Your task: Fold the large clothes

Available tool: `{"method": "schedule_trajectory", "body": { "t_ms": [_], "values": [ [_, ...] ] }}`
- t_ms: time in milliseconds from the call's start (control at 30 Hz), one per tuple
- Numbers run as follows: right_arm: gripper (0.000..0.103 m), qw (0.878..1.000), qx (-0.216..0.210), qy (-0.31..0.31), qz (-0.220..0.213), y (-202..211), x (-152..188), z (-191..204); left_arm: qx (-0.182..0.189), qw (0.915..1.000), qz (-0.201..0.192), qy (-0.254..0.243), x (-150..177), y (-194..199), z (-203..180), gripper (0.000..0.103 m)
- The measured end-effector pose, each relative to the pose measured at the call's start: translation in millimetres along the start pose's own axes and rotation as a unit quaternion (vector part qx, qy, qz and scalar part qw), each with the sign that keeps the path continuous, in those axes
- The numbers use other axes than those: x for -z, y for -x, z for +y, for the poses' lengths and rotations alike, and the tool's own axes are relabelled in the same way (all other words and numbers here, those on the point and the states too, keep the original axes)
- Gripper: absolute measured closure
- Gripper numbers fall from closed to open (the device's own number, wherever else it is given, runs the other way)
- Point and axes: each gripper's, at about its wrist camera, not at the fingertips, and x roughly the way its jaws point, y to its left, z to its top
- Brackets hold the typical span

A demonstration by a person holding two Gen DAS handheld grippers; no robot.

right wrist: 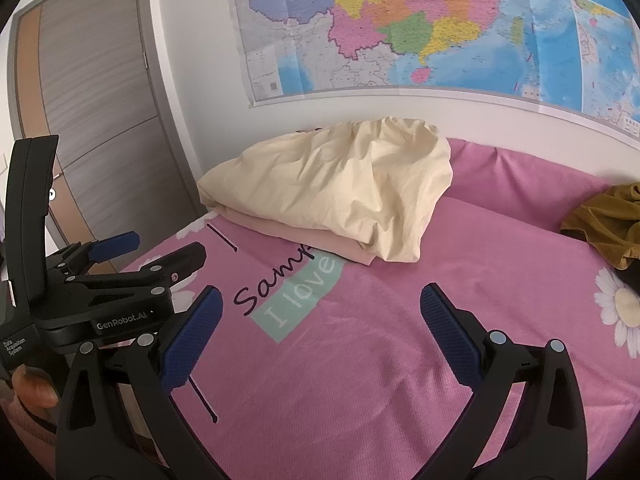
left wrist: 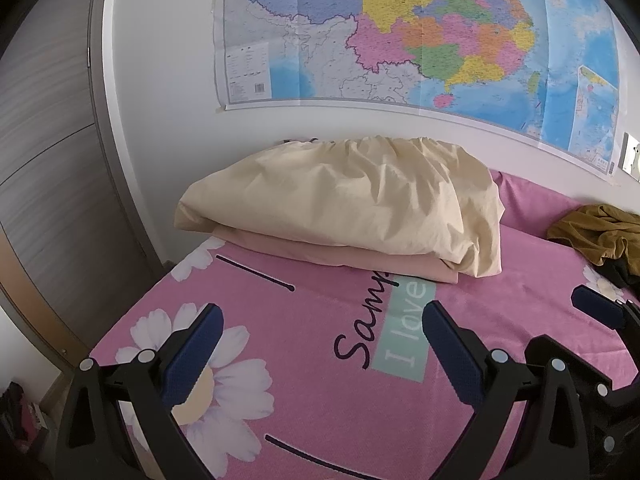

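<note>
- the left hand-held gripper, black with blue ribbed pads, hovers over the pink daisy-print bed sheet with its jaws wide apart and nothing between them; it also shows from the side in the right wrist view, where it grips nothing.
- the right hand-held gripper hangs beside it, jaws likewise spread and empty, aimed toward the head of the bed.
- both seem poised above a bare stretch of sheet, probably because that flat area serves as the folding surface and no garment is yet taken up.
- the crumpled mustard-brown garment, likely the large piece to fold, lies in a heap at the bed's right edge, well apart from both tools; a dark cloth peeks out just under it.
- a cream wrinkled bedding bundle rests on a neatly folded peach-pink cloth near the wall, stacked out of the working area.
- a colourful paper wall map hangs above, and a grey wood-grain door stands to the left.
- no basket, box or other container is visible; the cloths lie directly on the bed.
</note>
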Motion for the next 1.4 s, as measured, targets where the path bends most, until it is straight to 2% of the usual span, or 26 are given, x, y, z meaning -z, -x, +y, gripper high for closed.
{"method": "schedule_trajectory", "body": {
  "t_ms": [1267,1400],
  "values": [
    [0.005,1.0,-0.001,0.007,-0.001,0.9,-2.5,7.1,-0.012,0.9999,0.001,0.004,-0.9,3.2,6.7,0.006],
    [0.005,1.0,-0.001,0.007,-0.002,2.4,-1.9,7.4,-0.015,0.9998,-0.014,-0.003,0.1,6.1,5.8,0.006]
  ]
}}
